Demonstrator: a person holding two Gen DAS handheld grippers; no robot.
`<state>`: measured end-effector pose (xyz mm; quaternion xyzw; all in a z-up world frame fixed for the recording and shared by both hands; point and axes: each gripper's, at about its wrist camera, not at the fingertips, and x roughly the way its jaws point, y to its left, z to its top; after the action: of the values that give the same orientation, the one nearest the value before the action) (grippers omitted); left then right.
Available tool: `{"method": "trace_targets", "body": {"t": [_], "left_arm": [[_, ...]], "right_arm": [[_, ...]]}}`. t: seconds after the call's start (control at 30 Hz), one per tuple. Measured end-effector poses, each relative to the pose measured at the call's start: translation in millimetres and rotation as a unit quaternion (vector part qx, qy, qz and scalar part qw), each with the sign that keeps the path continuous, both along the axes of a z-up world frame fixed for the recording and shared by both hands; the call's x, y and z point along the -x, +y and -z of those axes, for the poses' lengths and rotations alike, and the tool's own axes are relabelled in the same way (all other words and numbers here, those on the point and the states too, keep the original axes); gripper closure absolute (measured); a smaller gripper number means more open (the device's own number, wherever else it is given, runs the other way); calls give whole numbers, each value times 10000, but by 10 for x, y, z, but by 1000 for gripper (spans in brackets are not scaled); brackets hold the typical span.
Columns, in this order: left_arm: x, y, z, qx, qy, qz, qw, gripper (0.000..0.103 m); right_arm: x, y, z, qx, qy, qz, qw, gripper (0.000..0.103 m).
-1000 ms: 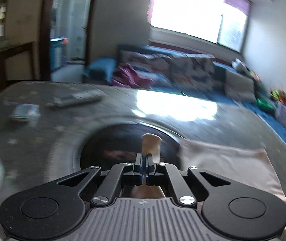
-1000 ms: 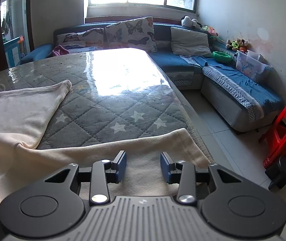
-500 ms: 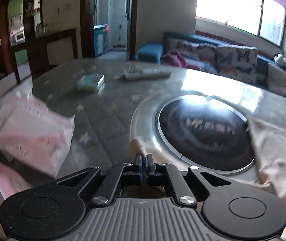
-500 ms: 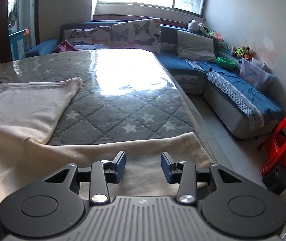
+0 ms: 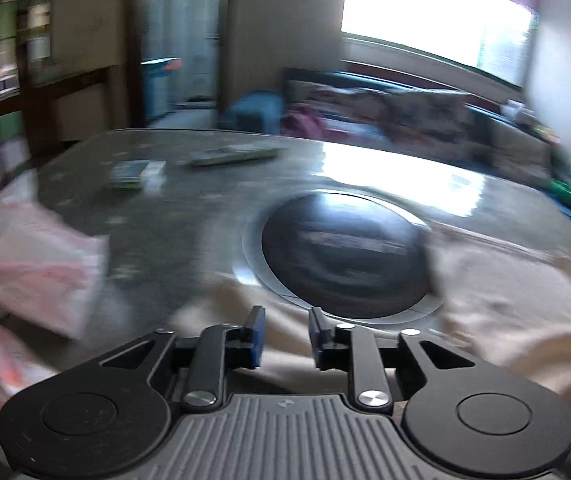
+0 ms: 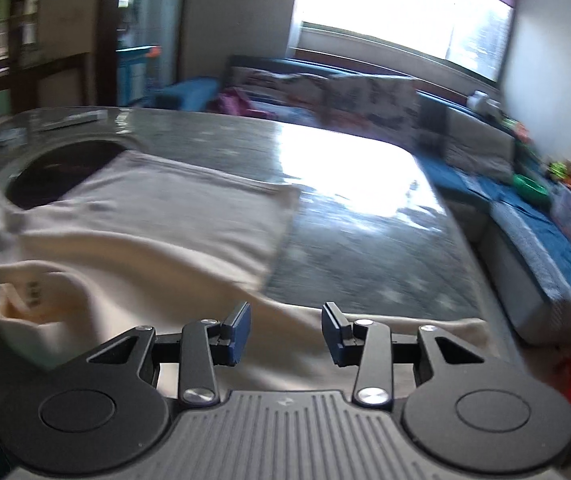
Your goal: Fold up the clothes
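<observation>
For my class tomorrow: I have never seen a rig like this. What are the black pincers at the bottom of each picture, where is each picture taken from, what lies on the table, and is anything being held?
There is no robot here: a person holds a two-finger gripper in each hand, and a fisheye camera on each one looks forward along its fingers. One picture comes from the left gripper, the other from the right gripper.

Both stand open with a clear gap between their blue pads, and neither holds anything.

A cream garment lies spread and partly folded on the grey star-patterned table, reaching under both grippers. It partly covers a round dark inset in the tabletop. The left view also shows pink-and-white plastic bags, a small flat packet and what looks like a remote control. Both pictures are blurred, so finer detail is unclear.
</observation>
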<state>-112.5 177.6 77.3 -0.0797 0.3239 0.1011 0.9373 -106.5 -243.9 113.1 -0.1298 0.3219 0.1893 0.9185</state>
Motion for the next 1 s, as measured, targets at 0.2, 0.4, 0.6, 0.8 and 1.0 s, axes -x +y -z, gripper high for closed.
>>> {"method": "trace_targets", "body": {"t": [0.2,0.4,0.6,0.8,1.0], "left_arm": [[27,-691,-69,225,-92,1429,9894,72],[42,-1272,-14,139,-83,2568,9663,72],[-41,-1538,143,-10,156,3013,9534,72],[-23,-1527,314,-53,398,3132,9488,74],[41,-1468,307,31,313,3192,9472,94]], "right_arm": [[211,385,-24,-73,69,-800,9967,65],[422,634,-63,-178,125,-1393,9900,70],[448,823,29,-181,350,-1728,9842,77],[415,926,192,-22,576,-1801,9820,87],[543,855,158,-49,538,-1872,9808,98]]}}
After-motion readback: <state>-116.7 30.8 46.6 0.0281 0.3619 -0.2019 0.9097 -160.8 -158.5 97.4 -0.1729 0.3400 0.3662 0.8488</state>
